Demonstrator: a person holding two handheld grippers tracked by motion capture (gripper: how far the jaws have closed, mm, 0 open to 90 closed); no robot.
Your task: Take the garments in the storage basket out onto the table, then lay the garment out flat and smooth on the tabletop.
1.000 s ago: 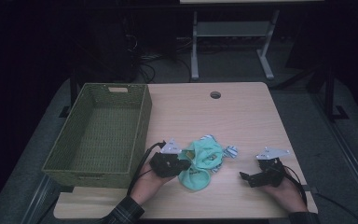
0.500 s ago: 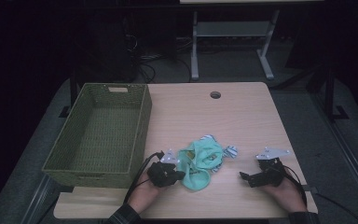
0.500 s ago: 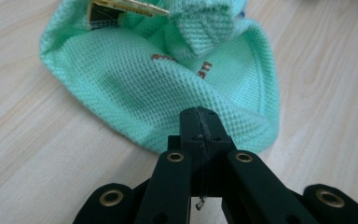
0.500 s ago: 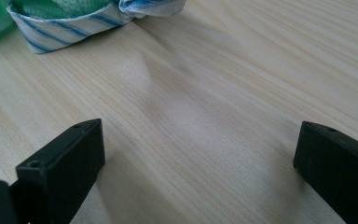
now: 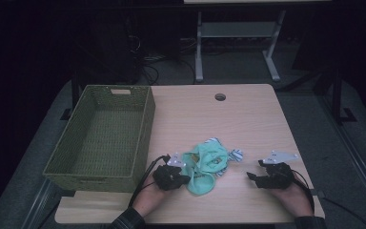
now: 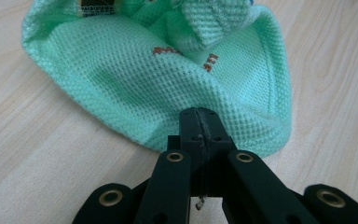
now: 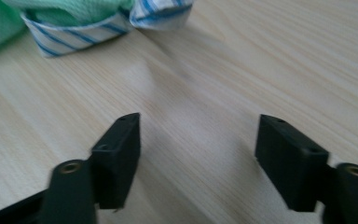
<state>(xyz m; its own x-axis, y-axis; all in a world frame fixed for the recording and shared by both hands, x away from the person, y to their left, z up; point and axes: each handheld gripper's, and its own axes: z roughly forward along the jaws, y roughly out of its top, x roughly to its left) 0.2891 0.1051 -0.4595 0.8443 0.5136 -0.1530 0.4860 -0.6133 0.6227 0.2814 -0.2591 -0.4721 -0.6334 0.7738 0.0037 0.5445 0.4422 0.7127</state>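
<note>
A mint-green mesh garment with a blue-striped white part lies crumpled on the wooden table, near the front. My left gripper is at the garment's left edge. In the left gripper view its jaws are pressed together on the green fabric, left gripper shut on its hem. My right gripper rests to the right of the garment, apart from it. Its jaws have just been closing, right gripper still open over bare wood with nothing between them. The striped part lies ahead of it.
A deep green woven basket stands along the table's left side with nothing visible in it. A round cable hole sits near the far edge. Beyond the table, a metal stand is on the dark floor.
My left gripper has drawn slightly toward the table's near edge at the garment's side. The right hand has stayed where it was.
</note>
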